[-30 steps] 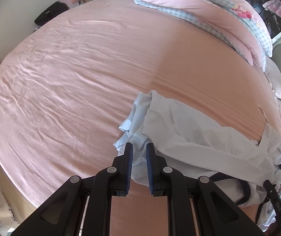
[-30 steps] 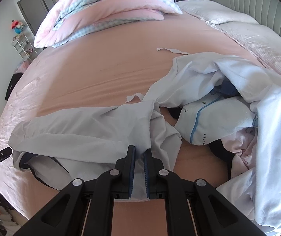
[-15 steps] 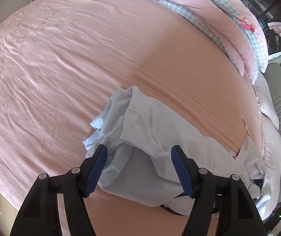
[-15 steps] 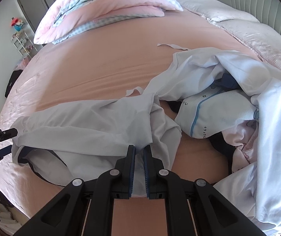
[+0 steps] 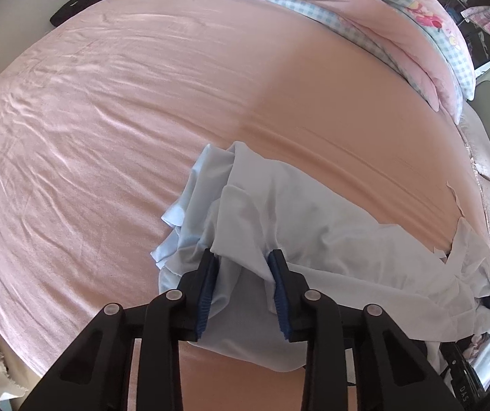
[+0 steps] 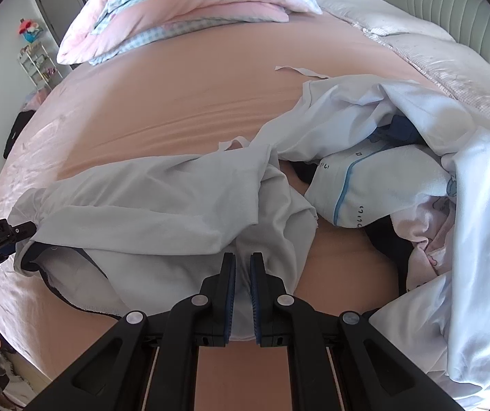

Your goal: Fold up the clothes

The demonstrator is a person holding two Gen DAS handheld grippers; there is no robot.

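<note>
Near the bed's (image 5: 114, 109) front edge lay the pale blue garment (image 5: 299, 226), thin and limp (likely prone to slipping), its hem clenched by the right hand-held gripper (image 6: 242, 275) while the left hand-held gripper (image 5: 241, 274) had just been closing around a bunched fold.

We read "GenRobot.AI" in white on the black body of the left gripper (image 6: 3, 236) at the right wrist view's left edge, and "DAS" on a black strap (image 5: 462, 392).
</note>
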